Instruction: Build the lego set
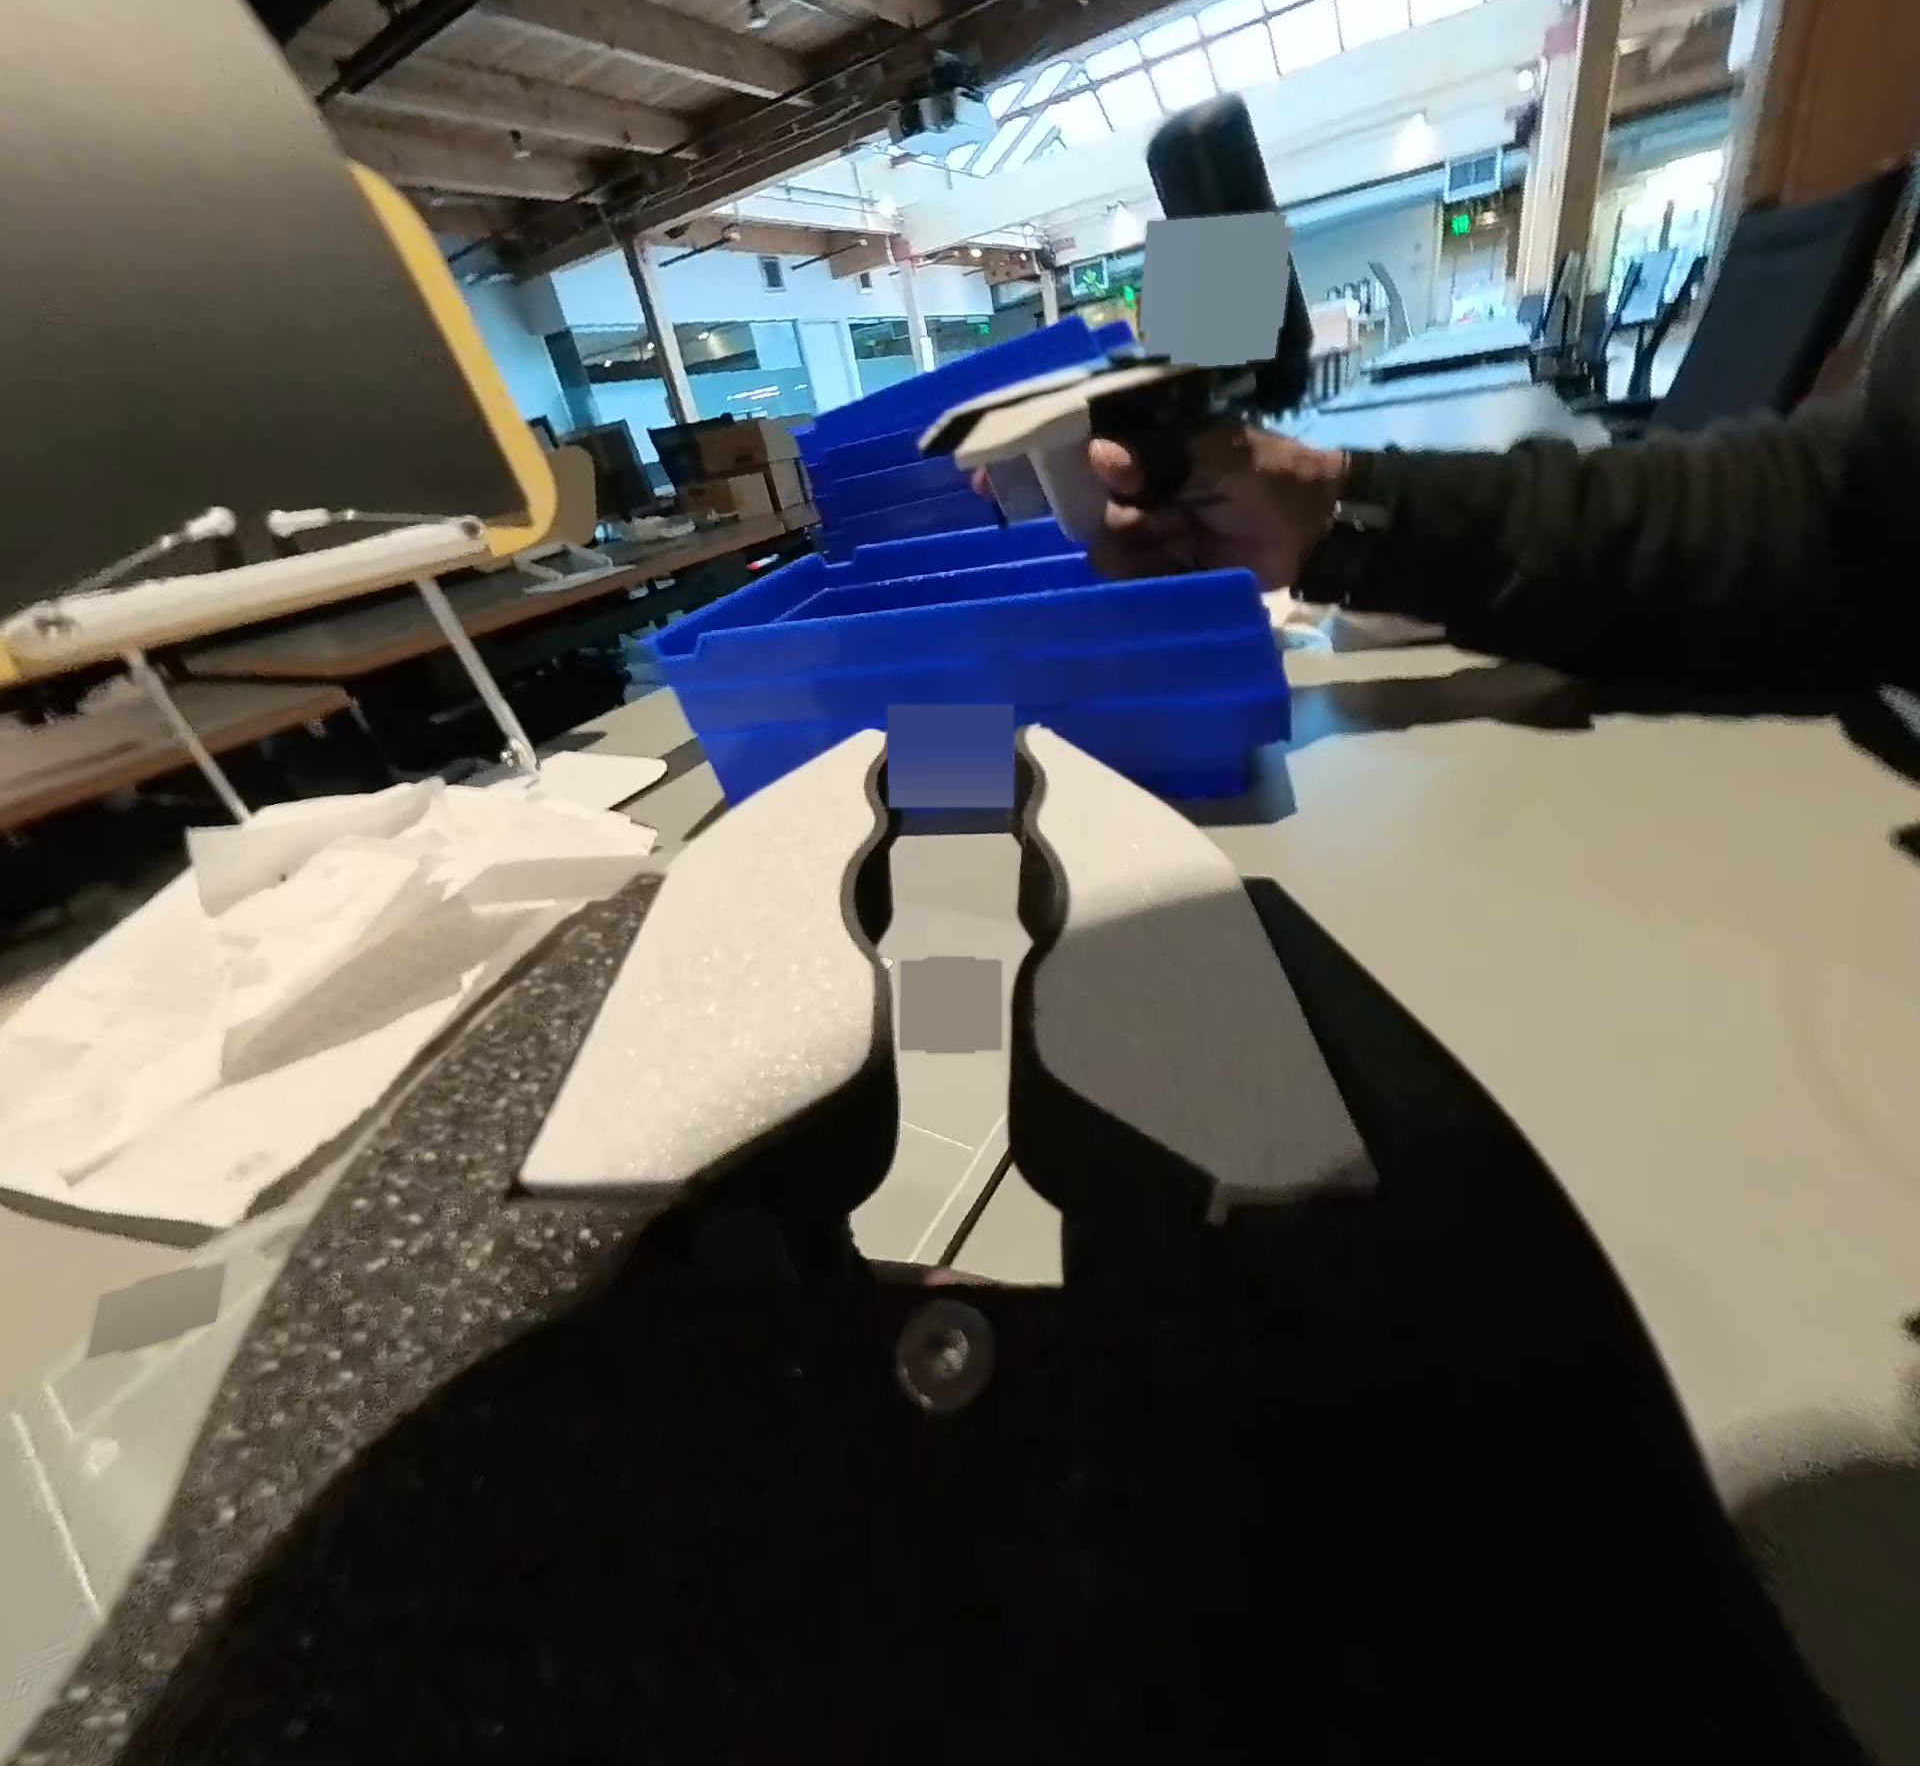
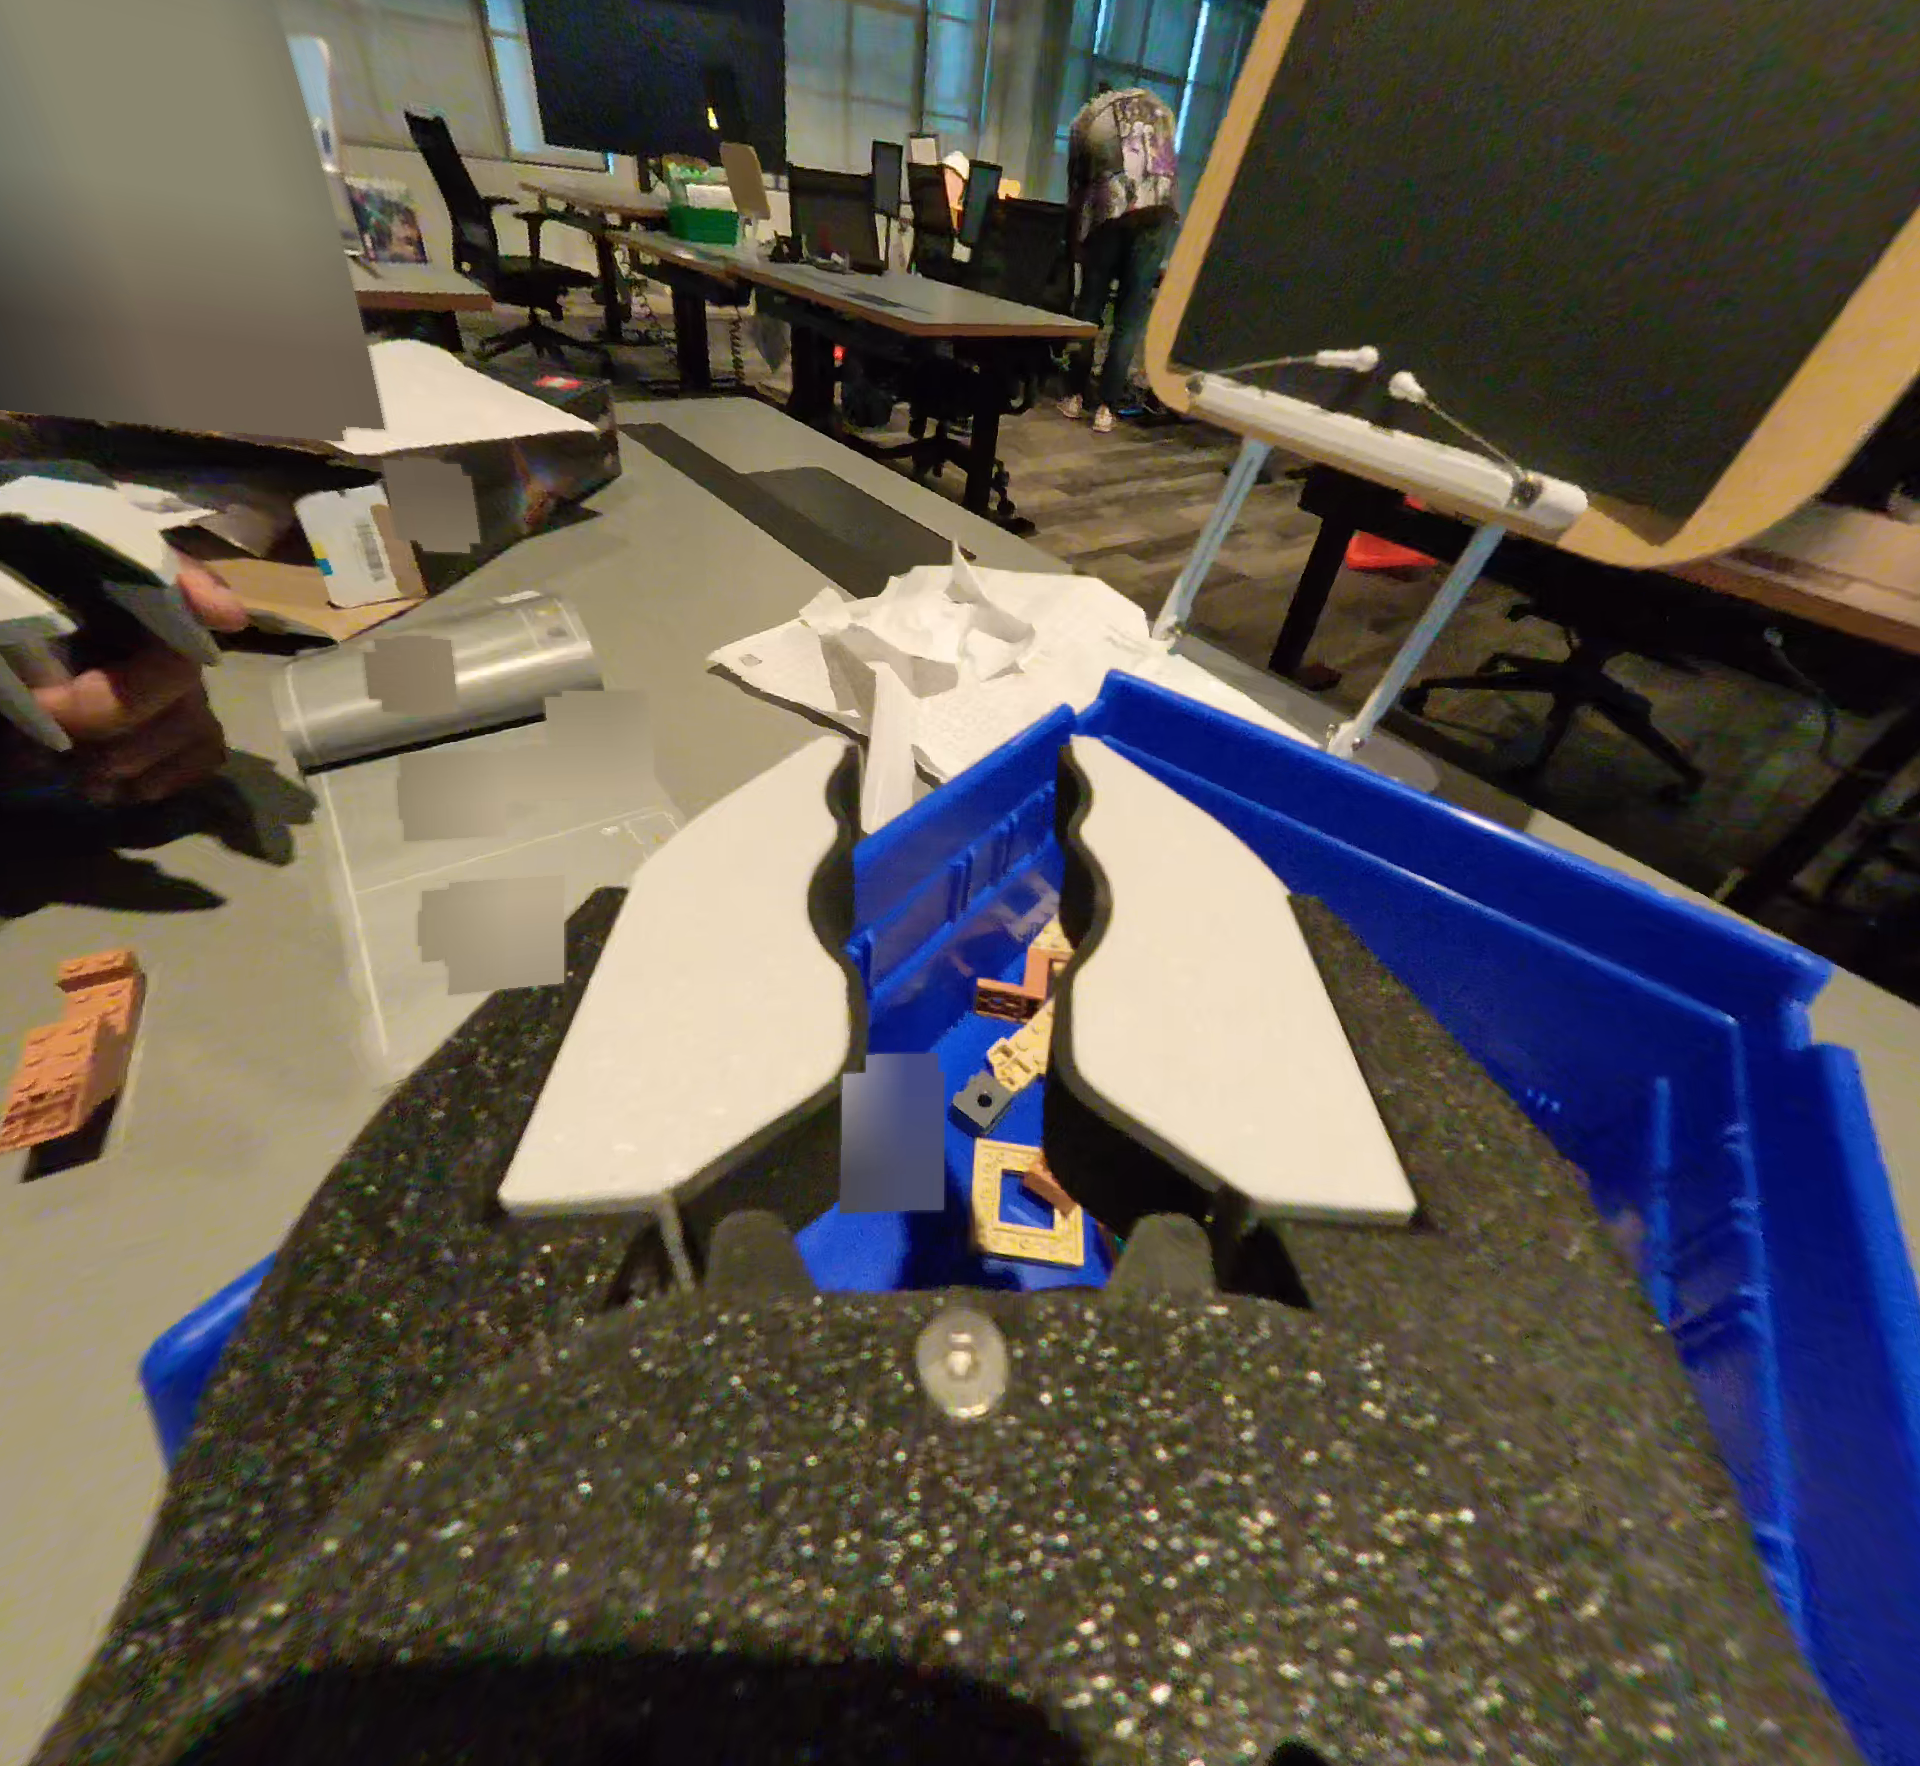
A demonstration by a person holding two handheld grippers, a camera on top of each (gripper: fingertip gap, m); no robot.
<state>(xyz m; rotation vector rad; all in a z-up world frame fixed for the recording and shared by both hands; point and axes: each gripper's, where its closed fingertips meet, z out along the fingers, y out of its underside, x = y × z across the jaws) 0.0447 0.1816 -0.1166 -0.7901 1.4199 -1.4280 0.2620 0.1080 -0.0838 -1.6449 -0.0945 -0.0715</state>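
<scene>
Two handheld grippers at a grey table (image 1: 1507,937) with lego pieces

Right gripper (image 2: 958,760), fingers apart and empty, hangs over a blue bin (image 2: 1455,895) holding loose tan and brown pieces (image 2: 1023,1197). Left gripper (image 1: 951,745), narrowly parted and empty, sits nearer; a brown build (image 2: 73,1041) lies far left

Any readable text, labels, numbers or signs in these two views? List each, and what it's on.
I don't copy writing out; these bear it.
Barcode label on the cardboard box: print small, blurred.
Crumpled paper sheets: print too small.
Green lit signs, far wall: blurred.
Silver pouch: patched over.
Blue bin: none seen.
</scene>
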